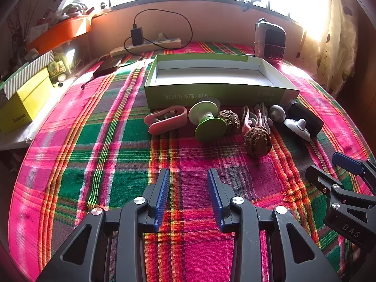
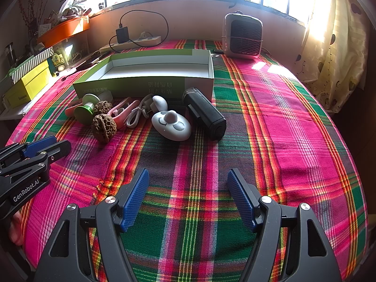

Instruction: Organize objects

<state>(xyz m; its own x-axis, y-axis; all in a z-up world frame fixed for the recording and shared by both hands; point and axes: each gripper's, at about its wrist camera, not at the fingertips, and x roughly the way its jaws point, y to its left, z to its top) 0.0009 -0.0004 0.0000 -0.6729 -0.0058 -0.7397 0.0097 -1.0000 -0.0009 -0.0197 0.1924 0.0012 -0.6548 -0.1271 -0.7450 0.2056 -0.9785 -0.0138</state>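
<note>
Both tools hover over the pink-and-green plaid cloth [image 2: 270,117] on the desk: left tool [image 1: 189,176] jaws partly apart, gripping nothing; right tool [image 2: 188,176] spread wide, also bare. Ahead, the open green-and-white cardboard box [image 2: 150,85] sits empty, with two wrinkled brown walnuts [image 2: 103,127], a green spool [image 1: 206,119] and a white oval gadget [image 2: 171,125] clustered along its front wall.

Box [image 2: 150,87] lies at 12 o'clock on the counter [image 2: 270,129], open side up. Just before it, a row from 9 to 3 o'clock: clip [image 1: 164,118], spool [image 2: 88,109], two walnuts [image 2: 103,127], cable [image 2: 136,115], mouse-shaped item [image 2: 171,125], cylinder [image 2: 204,114]. Heater [image 2: 243,36] stands behind the box at 1 o'clock; power strip [image 2: 131,43] at 11 o'clock.
</note>
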